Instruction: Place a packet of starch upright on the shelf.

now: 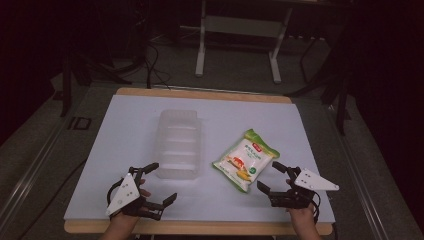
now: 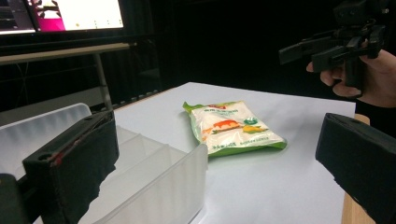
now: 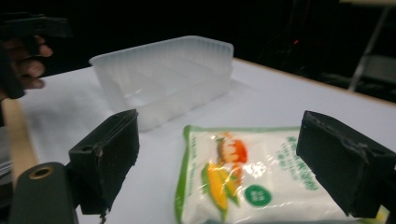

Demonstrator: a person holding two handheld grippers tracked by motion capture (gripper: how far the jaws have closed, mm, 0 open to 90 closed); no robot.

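Observation:
A green and white snack bag [image 1: 246, 160] with a corn picture lies flat on the white table, right of centre; it also shows as the bag [image 2: 233, 127] and the bag [image 3: 247, 179]. A clear plastic compartment tray [image 1: 178, 145] sits left of it, seen too as the tray [image 2: 154, 182] and the tray [image 3: 163, 81]. My left gripper [image 1: 160, 182] stands open at the table's front left, just beside the tray's near end. My right gripper [image 1: 272, 176] stands open at the front right, its jaws just short of the bag's near edge. Both hold nothing.
The white table cover [image 1: 125, 125] lies on a wooden top whose edge [image 1: 200, 227] runs along the front. A white metal frame [image 1: 240, 30] stands on the floor behind the table. A lit monitor [image 2: 70, 14] glows at the upper left of the left gripper view.

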